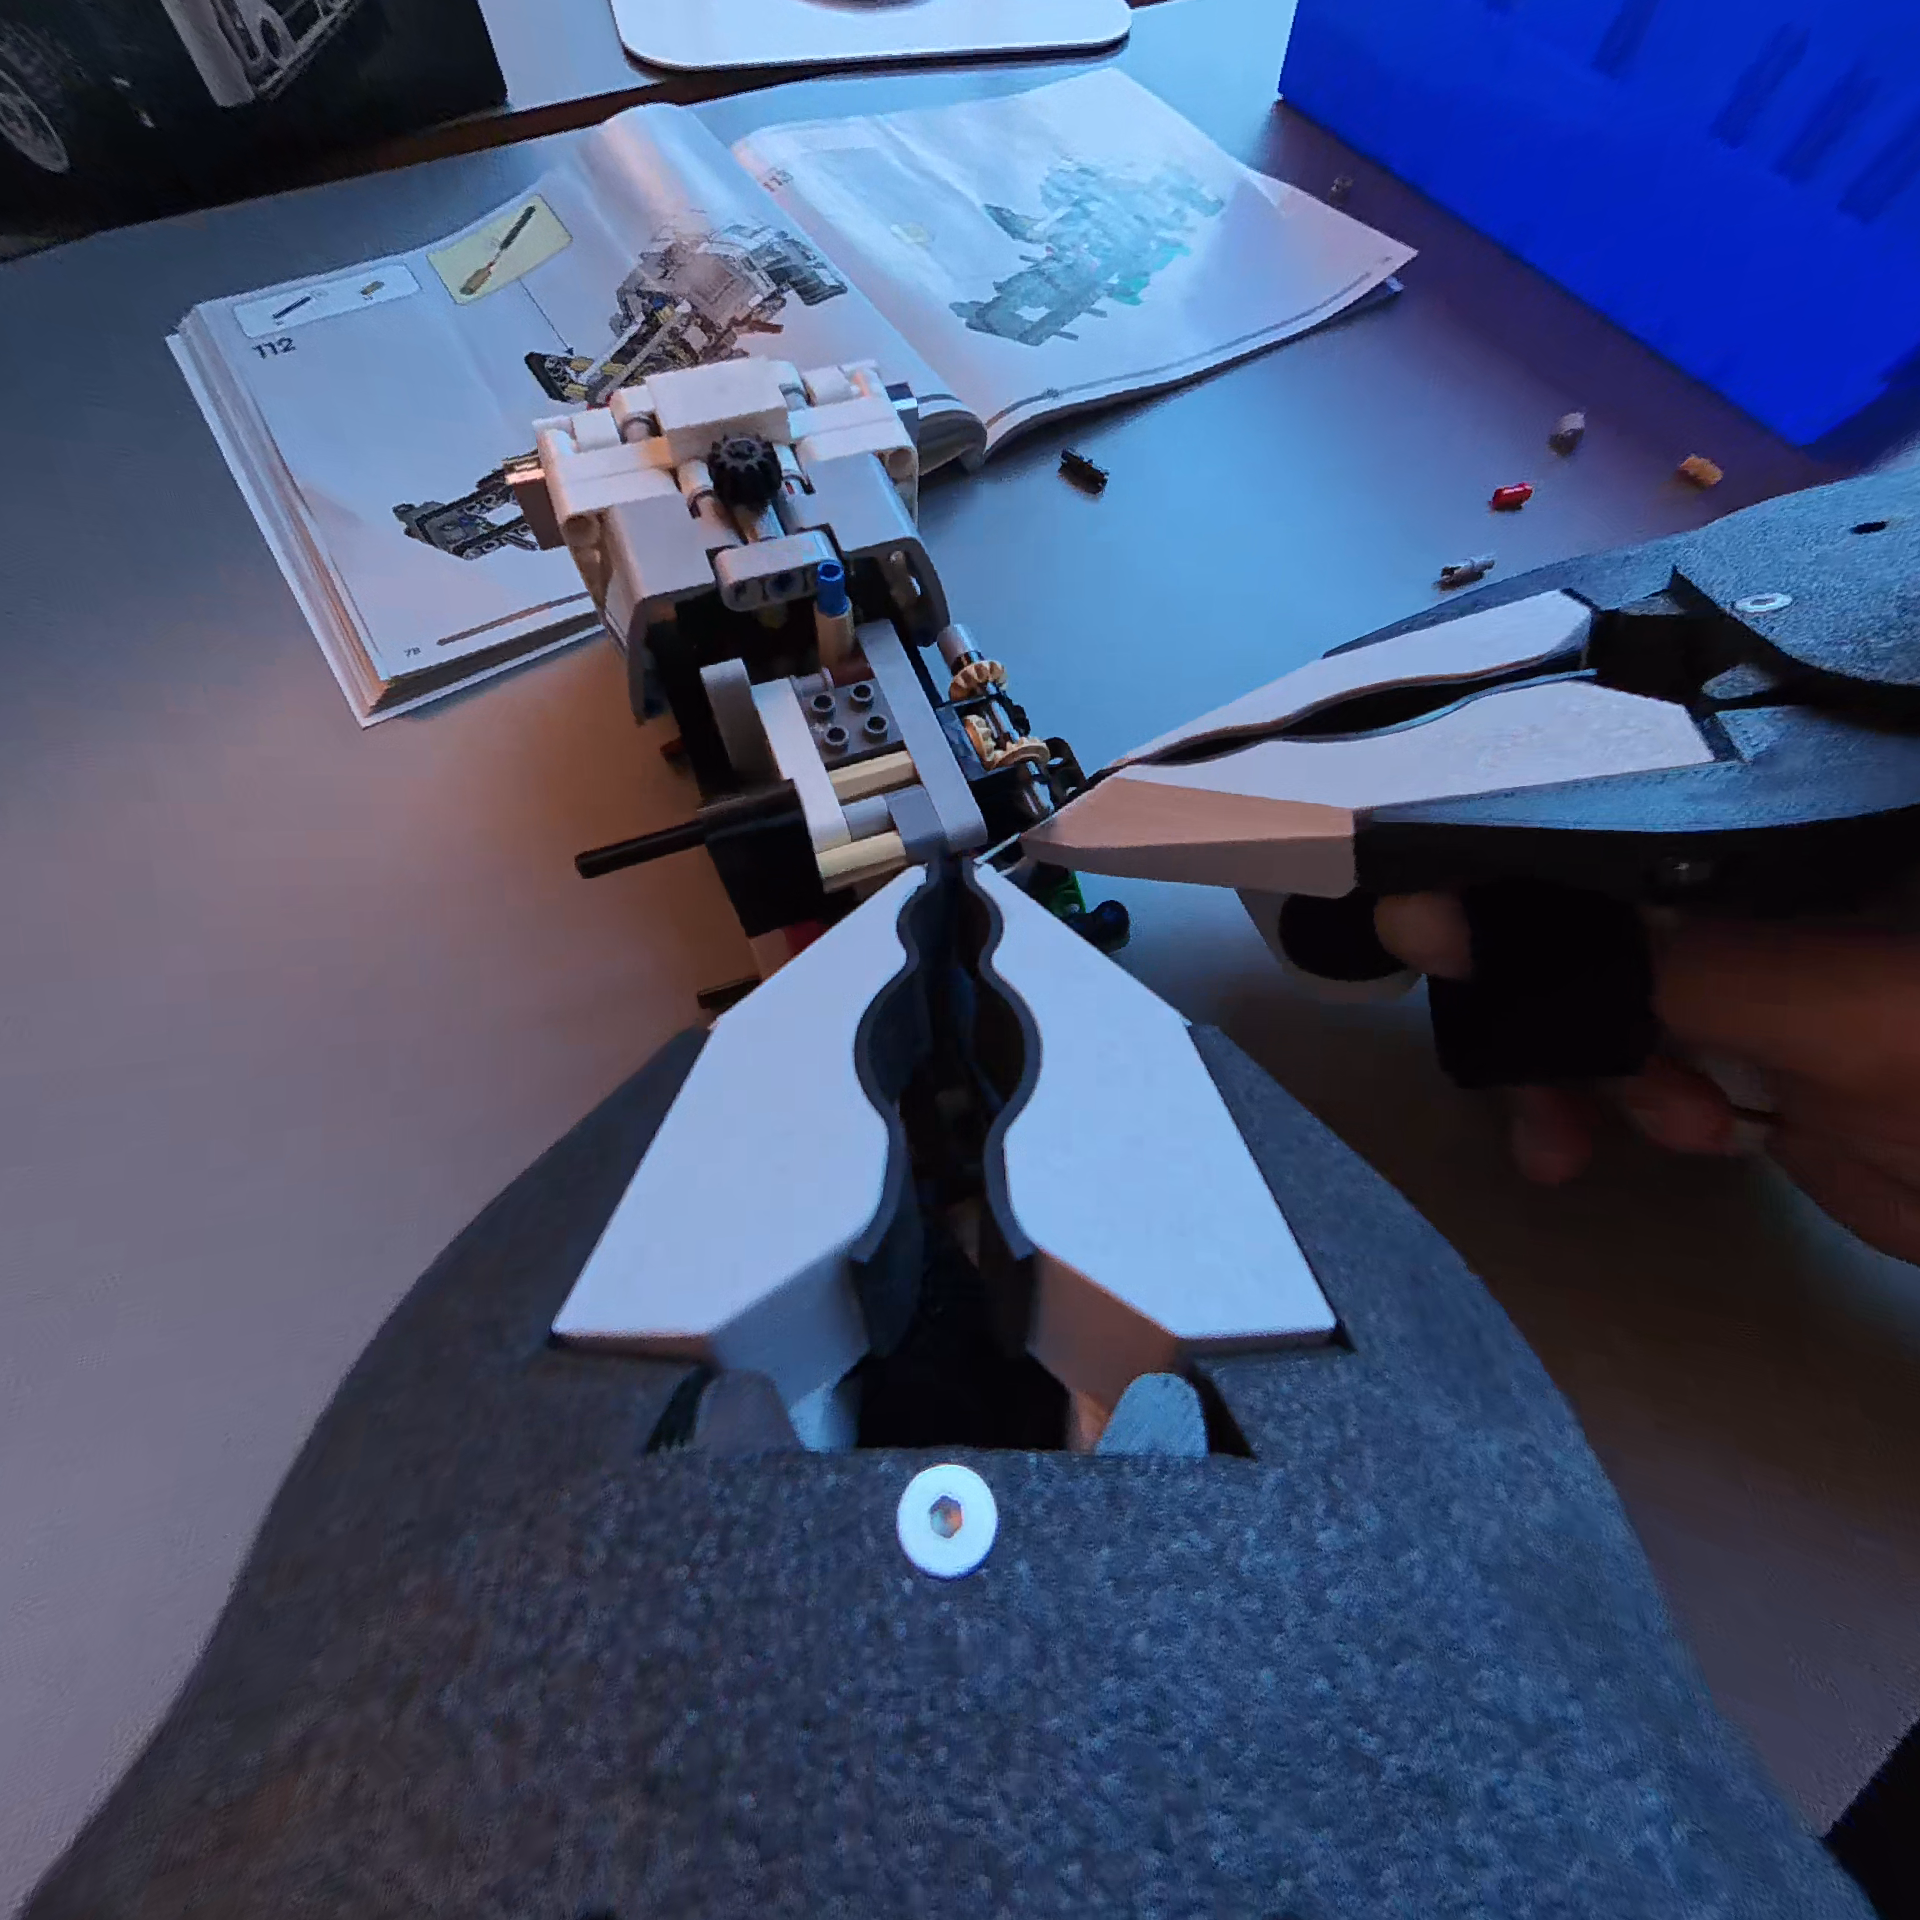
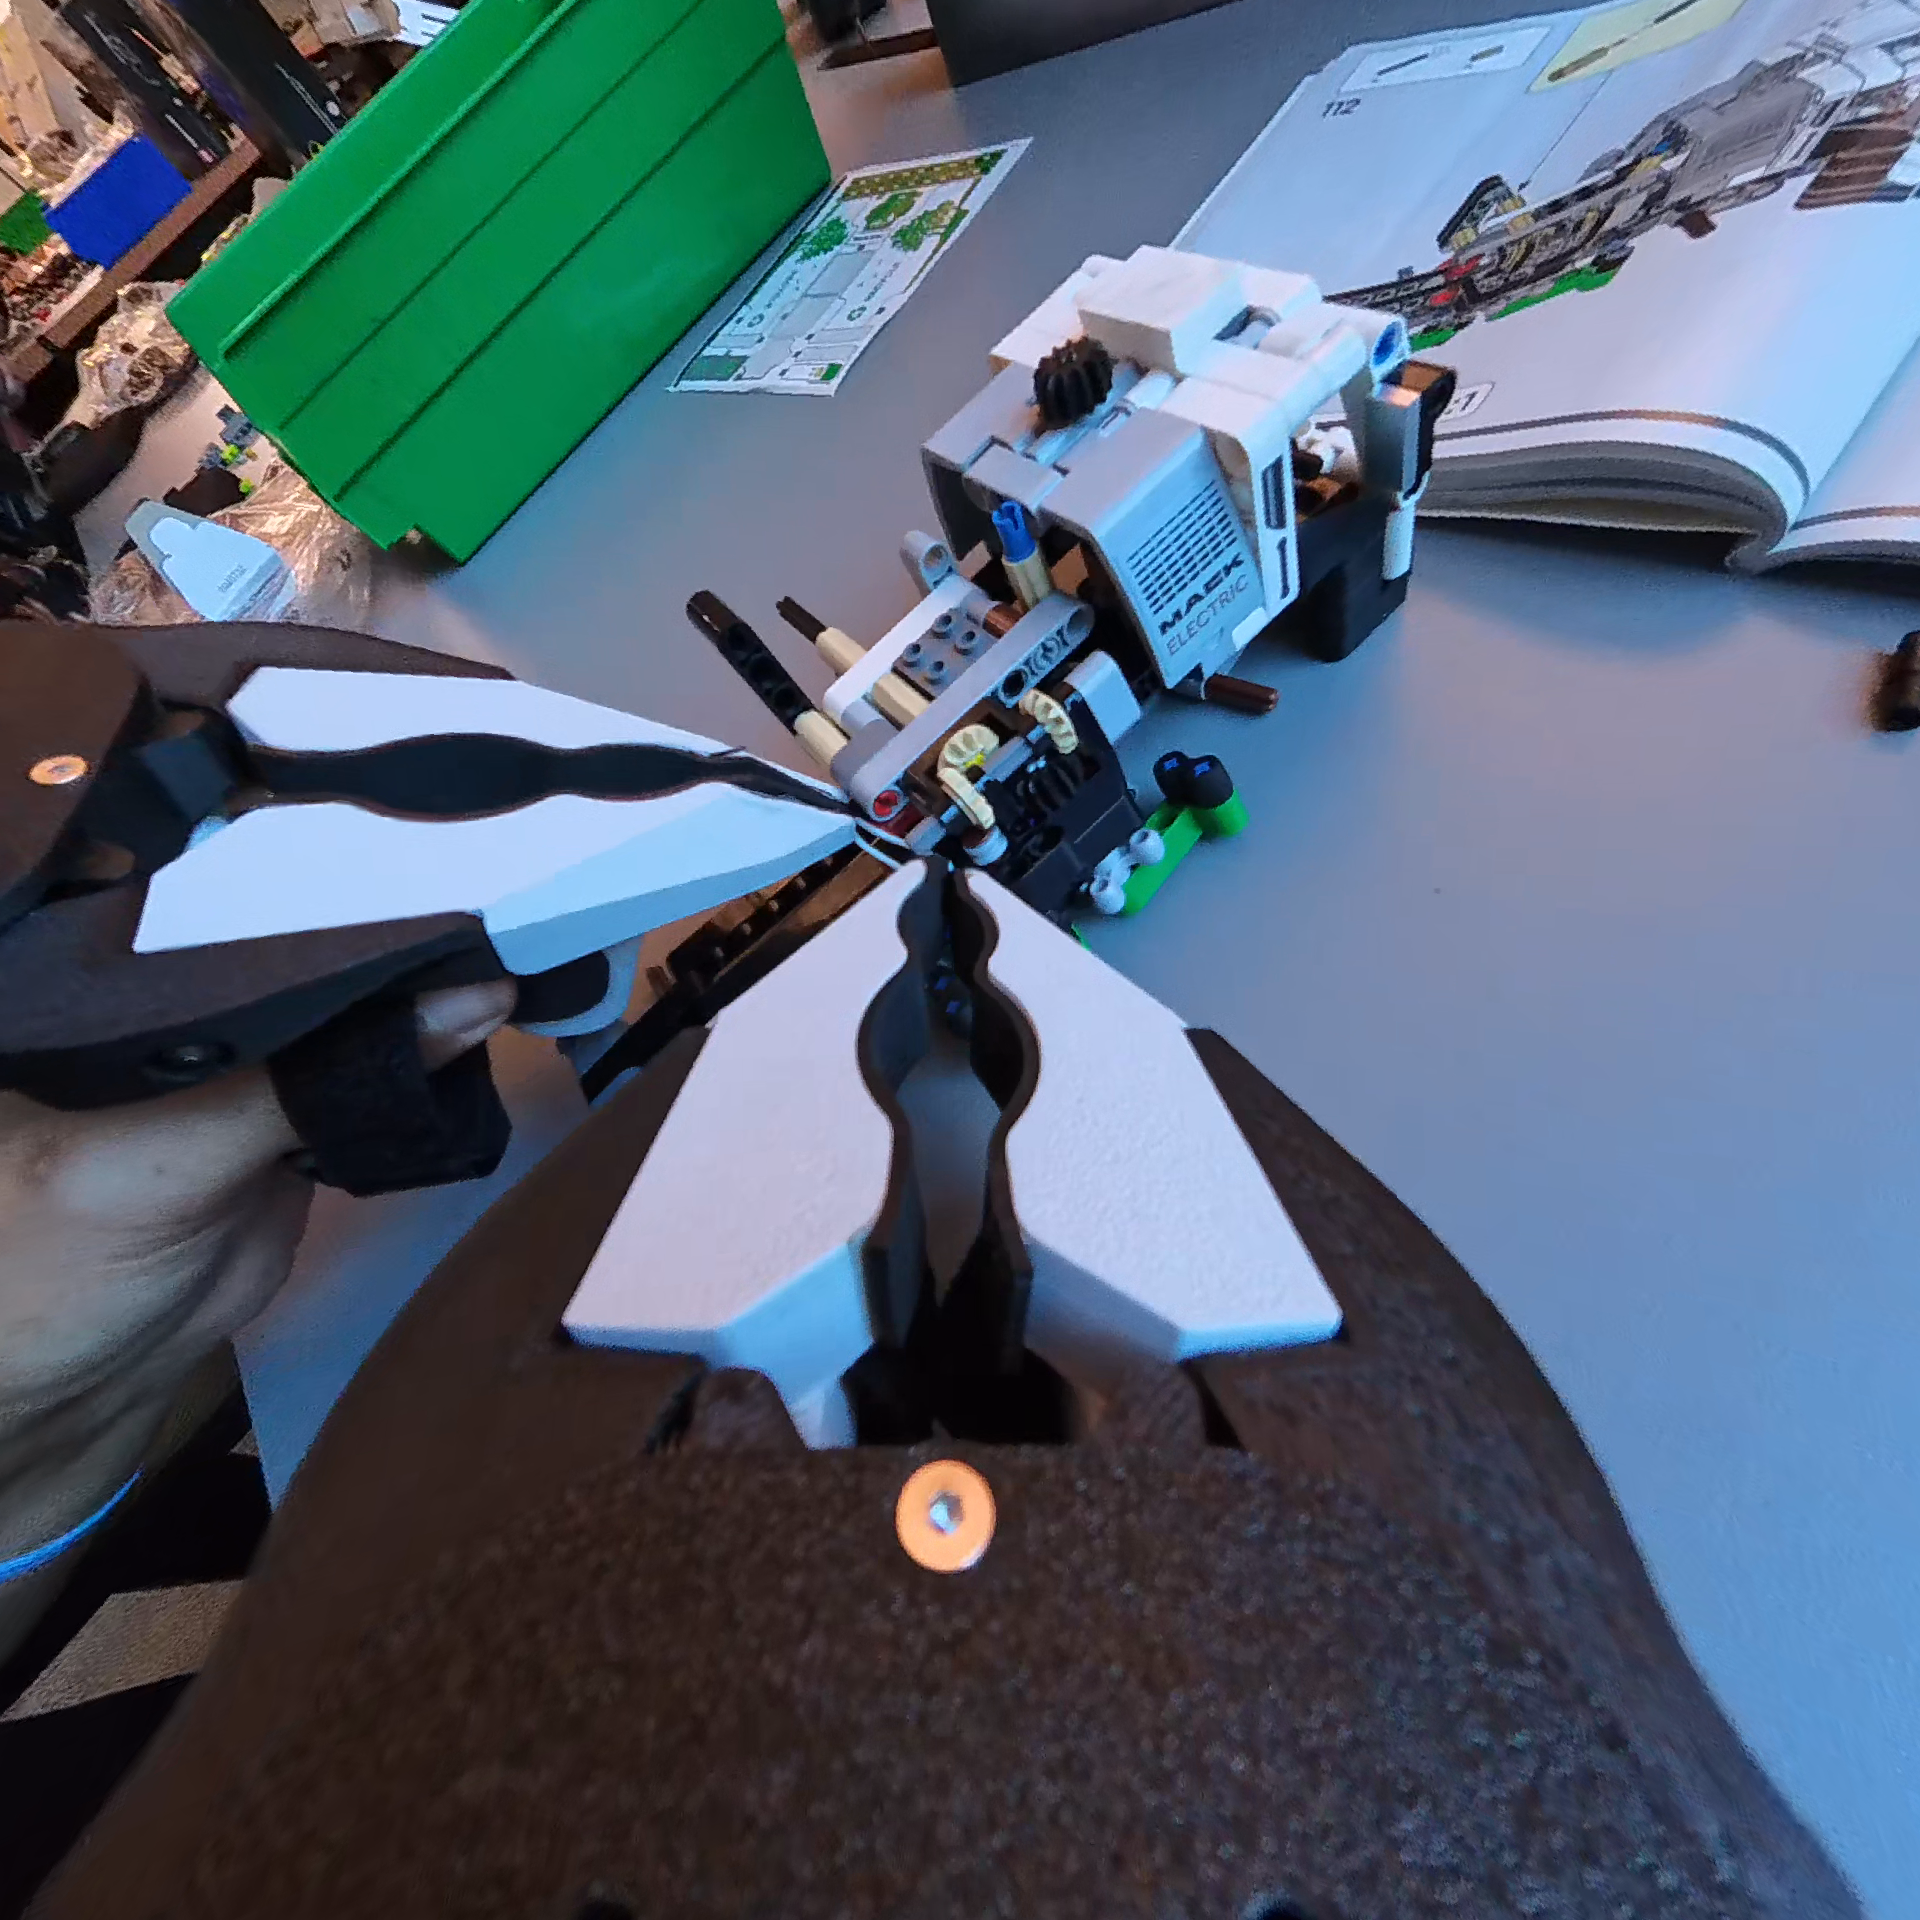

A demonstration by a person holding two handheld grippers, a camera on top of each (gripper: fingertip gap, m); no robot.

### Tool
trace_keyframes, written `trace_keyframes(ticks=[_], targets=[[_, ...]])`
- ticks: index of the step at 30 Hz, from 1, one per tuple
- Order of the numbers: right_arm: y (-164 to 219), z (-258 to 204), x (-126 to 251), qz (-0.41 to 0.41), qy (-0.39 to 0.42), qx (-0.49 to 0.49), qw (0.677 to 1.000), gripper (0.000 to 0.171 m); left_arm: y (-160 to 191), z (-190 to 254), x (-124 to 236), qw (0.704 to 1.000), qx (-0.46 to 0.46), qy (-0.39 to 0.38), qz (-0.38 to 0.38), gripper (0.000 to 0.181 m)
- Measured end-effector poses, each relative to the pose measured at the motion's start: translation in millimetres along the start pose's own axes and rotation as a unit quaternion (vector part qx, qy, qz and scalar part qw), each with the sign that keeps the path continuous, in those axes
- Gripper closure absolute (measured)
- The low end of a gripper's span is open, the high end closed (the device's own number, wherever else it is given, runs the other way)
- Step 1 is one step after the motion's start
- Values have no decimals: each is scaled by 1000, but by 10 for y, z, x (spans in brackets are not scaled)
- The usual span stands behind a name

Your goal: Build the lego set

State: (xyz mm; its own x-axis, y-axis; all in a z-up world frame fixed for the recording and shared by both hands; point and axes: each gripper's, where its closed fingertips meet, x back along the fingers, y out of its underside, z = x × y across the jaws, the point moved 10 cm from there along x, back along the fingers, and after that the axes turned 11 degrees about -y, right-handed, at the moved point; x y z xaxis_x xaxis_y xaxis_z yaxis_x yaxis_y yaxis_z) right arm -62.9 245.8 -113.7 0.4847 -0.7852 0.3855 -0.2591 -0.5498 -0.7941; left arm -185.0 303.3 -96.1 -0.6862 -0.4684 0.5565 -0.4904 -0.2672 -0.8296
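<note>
The part-built white and grey lego truck (image 1: 779,582) lies on the grey table, cab end far from me; it also shows in the right wrist view (image 2: 1143,540). My left gripper (image 1: 951,871) is shut, its tips pinching the near end of the model's grey beam (image 1: 935,790). My right gripper (image 2: 943,871) is shut, its tips pressed against the same rear corner by the tan gears (image 2: 971,753); whether it holds anything is hidden. Each gripper shows in the other's view: the right gripper (image 1: 1029,844) comes in from the right, the left gripper (image 2: 850,808) from the left.
The open instruction book (image 1: 1039,260) lies behind the model. A blue bin (image 1: 1662,156) stands back right and a green bin (image 2: 520,260) back left beside a sticker sheet (image 2: 852,270). Small loose pieces (image 1: 1512,496) lie right of the model. A green piece (image 2: 1184,842) lies by the model's rear. The tips of both grippers are at nearly the same place.
</note>
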Motion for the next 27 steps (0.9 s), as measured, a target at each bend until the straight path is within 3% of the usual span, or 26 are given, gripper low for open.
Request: trace_keyframes(ticks=[7,13,17,22,25,27], targets=[[1,21,25,10,-1,-12,1000,171,-56,-47,69,999,-13,-44,14,181],[10,-22,104,26,-66,-9,997,171,-76,-69,235,999,-17,-15,32,181],[18,-48,187,35,-119,15,992,171,-25,-73,248,997,-51,61,23,181],[-72,-36,187,-43,-105,163,980,171,26,-231,218,991,-91,95,10,171],[-50,-95,122,-92,-67,317,941,171,52,-310,192,990,-119,73,3,165],[-24,-106,84,-95,-41,360,927,171,70,-272,195,990,-111,91,-4,157]])
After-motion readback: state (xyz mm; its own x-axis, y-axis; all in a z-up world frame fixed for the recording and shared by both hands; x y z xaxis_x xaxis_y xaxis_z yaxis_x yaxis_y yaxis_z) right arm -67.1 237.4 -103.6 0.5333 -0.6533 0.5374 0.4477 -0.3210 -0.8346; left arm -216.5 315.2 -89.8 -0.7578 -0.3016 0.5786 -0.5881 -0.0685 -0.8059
